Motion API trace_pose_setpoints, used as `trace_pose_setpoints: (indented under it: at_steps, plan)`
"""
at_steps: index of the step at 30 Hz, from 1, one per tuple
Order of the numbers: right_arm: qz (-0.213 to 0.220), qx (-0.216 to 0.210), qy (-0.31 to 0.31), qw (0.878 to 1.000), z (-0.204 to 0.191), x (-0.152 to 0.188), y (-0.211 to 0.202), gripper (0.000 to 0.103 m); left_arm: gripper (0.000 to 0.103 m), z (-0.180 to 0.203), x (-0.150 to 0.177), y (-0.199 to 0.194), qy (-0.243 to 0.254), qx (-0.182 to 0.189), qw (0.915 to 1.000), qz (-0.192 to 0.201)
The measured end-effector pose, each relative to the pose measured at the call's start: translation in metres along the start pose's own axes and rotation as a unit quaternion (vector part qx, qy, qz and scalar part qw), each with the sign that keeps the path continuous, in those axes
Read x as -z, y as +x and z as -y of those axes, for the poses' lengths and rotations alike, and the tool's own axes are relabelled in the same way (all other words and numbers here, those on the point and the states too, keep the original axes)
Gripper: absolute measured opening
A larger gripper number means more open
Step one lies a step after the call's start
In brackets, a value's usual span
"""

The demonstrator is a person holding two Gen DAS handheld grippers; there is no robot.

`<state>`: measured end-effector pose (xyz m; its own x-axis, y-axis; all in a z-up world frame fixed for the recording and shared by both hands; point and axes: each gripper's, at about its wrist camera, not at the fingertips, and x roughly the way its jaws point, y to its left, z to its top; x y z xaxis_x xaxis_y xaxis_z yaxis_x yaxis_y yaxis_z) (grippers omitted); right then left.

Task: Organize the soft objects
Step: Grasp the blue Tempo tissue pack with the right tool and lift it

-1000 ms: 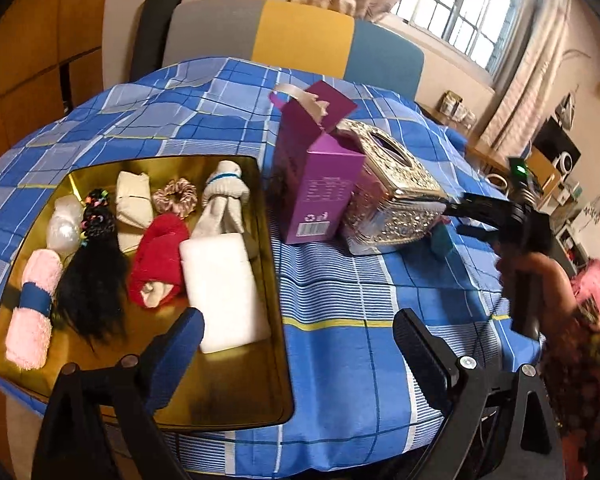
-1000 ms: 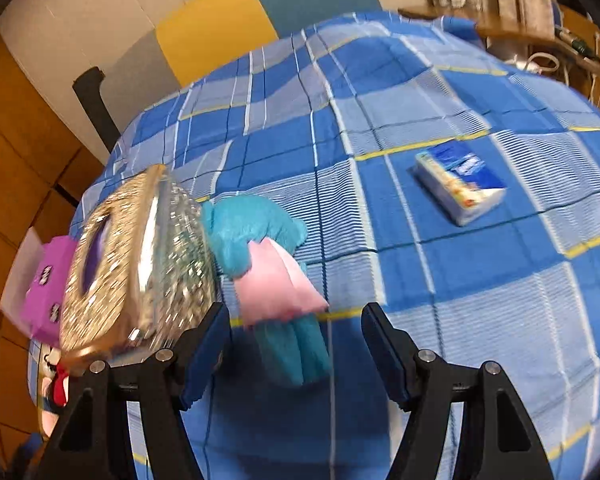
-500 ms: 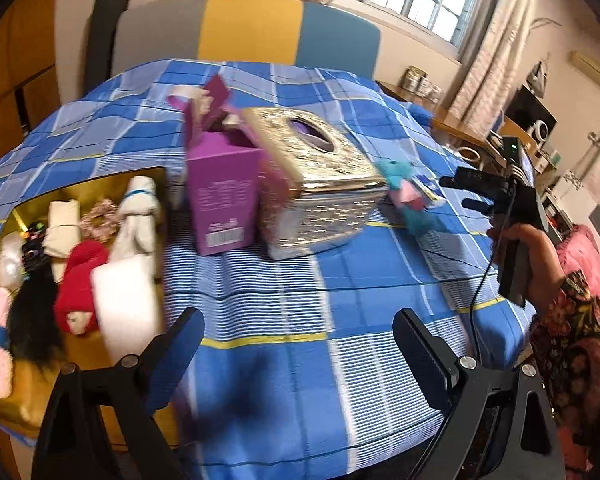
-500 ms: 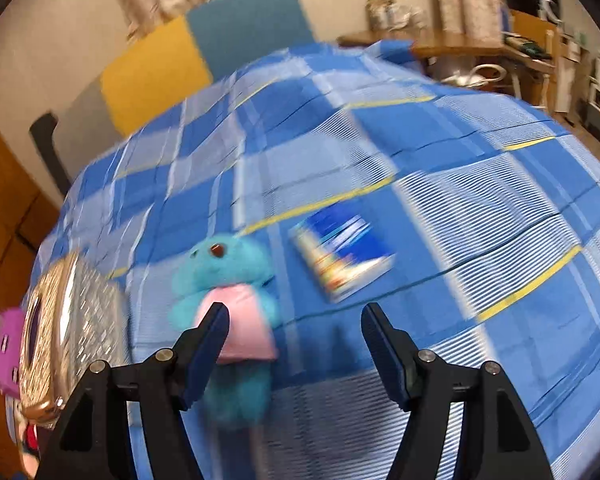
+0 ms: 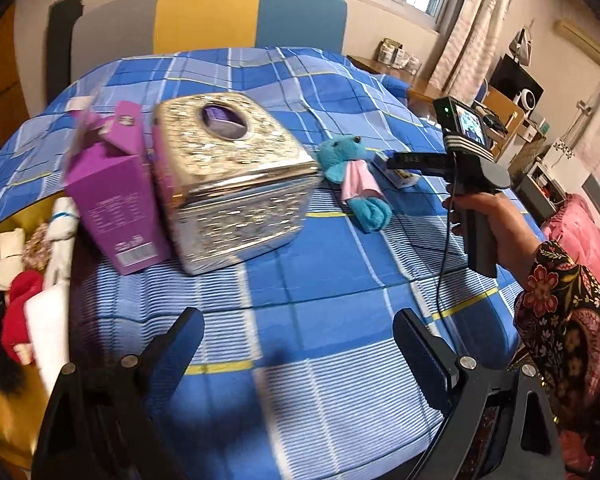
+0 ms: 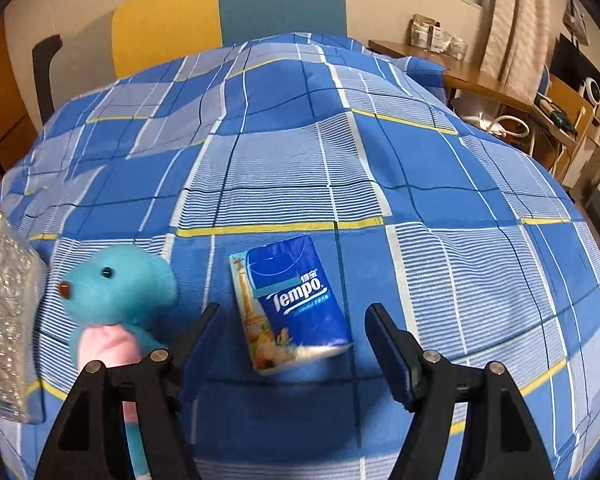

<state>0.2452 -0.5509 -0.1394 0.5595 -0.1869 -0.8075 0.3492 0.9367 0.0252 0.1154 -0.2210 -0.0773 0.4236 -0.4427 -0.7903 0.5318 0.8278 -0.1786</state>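
Observation:
A blue Tempo tissue pack [image 6: 292,304] lies on the blue checked tablecloth, framed between the fingers of my right gripper [image 6: 294,344], whose jaws are opening and do not touch it. A teal plush toy [image 6: 112,300] in a pink dress lies just left of that gripper; the left wrist view shows the plush toy [image 5: 354,178] right of the tissue box. My left gripper [image 5: 298,350] hangs open over bare cloth, holding nothing. The gold tray [image 5: 8,428] at the left edge holds several soft items: a red one [image 5: 18,312], a white sponge [image 5: 50,340], rolled cloths.
A silver embossed tissue box [image 5: 228,180] and an open purple carton [image 5: 116,200] stand mid-table beside the tray. A hand in a floral sleeve [image 5: 568,320] holds the right gripper's handle. A yellow and teal chair [image 6: 228,8] stands behind the table; shelves and a desk fill the right.
Both views have swung right. The tray slid to the left wrist view's edge; the tissue pack moved from the far right to between the right gripper's fingers, and the plush shifted left.

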Motion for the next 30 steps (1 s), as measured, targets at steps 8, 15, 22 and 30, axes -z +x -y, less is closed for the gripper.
trace_pose_setpoints:
  at_steps: [8, 15, 22, 30]
  plan:
    - [-0.032, -0.044, 0.036, 0.998, 0.009, 0.003, 0.014, 0.057, 0.096, 0.045, -0.032, 0.033, 0.029, 0.012, 0.9995, -0.005]
    - [-0.024, -0.056, 0.076, 0.995, 0.022, -0.004, -0.006, 0.055, 0.096, 0.075, -0.071, 0.067, 0.043, 0.006, 0.999, -0.016]
    - [-0.012, -0.052, 0.14, 0.989, 0.055, -0.005, -0.026, 0.055, 0.096, 0.092, -0.103, 0.115, 0.025, -0.002, 0.9986, -0.046]
    - [0.002, 0.015, 0.127, 0.992, 0.062, -0.01, -0.035, 0.055, 0.097, 0.12, -0.125, 0.151, 0.056, -0.039, 0.997, -0.037]
